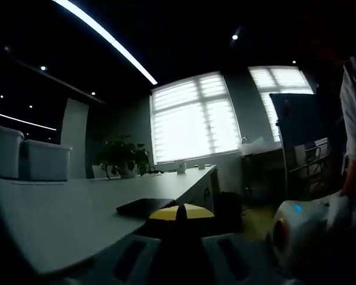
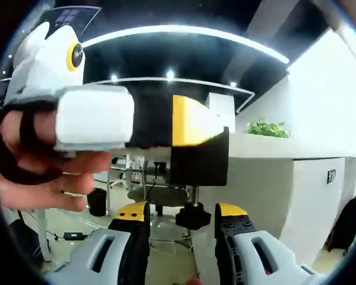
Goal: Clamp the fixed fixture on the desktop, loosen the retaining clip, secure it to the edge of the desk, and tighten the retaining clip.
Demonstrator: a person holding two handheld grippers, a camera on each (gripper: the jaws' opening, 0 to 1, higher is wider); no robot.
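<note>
The desk [image 1: 59,208] carries the clamp [image 2: 190,142] at its near edge, held by the left gripper [image 2: 95,124]. The right gripper [image 2: 181,237], jaws apart, sits below the screw knob [image 2: 193,217]; next, turn it tight.

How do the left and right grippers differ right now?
Grip: the left gripper is shut on the black-and-yellow fixture; the right gripper is open and holds nothing.
Position: the left gripper holds the fixture from the side; the right gripper sits below it, jaws apart either side of the black knob.
Shared: both are at the fixture, beside the desk.
</note>
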